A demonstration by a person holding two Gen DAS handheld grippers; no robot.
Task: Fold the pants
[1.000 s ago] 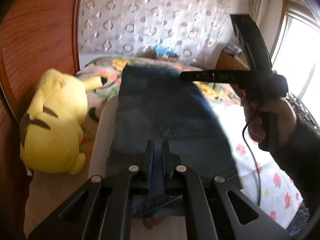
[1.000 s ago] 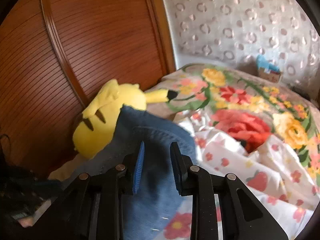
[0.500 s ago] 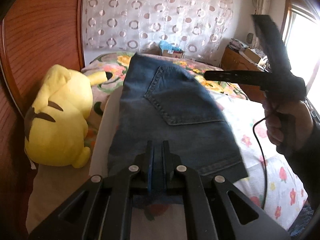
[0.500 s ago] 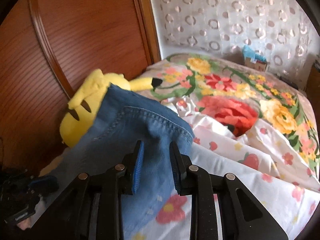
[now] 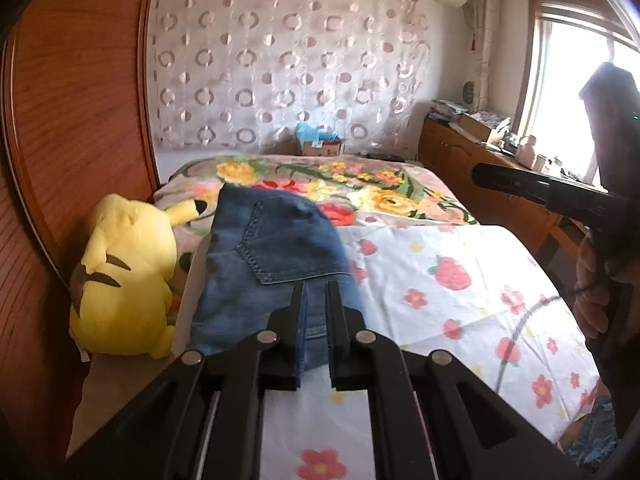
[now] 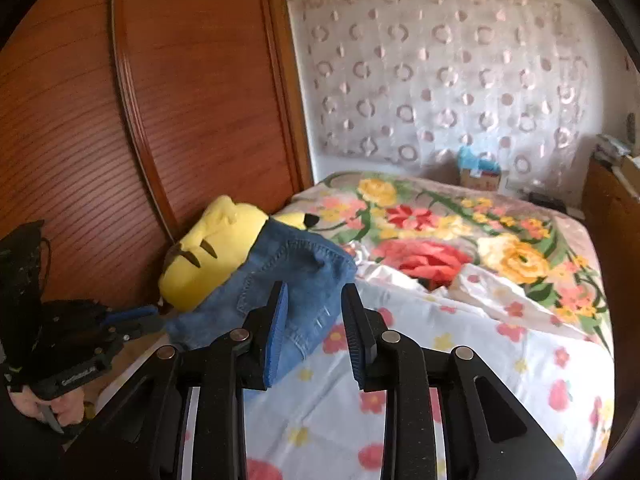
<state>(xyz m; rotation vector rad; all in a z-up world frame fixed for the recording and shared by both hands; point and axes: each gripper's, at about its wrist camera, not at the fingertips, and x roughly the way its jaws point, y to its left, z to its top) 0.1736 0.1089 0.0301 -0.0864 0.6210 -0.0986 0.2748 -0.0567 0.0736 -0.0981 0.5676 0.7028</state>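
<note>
1. Folded blue denim pants (image 5: 276, 264) lie on the floral-sheeted bed (image 5: 460, 280), beside a yellow plush toy (image 5: 124, 276).
2. Left hand-held gripper (image 5: 316, 292): jaws together, clamped on the pants' near edge.
3. Right hand-held gripper (image 6: 314, 300): jaws apart and just widened, pants behind its left finger, unpinched.

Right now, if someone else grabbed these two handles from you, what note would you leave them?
Left gripper: shut on the near edge of the jeans.
Right gripper: open, holding nothing, hovering over the jeans' right side.
Jeans: on the left side of the bed, back pocket up, beside the yellow plush toy.
Done: they look folded into a short bundle.
Left: probably let go and check the fold is neat; the underside is hidden.
</note>
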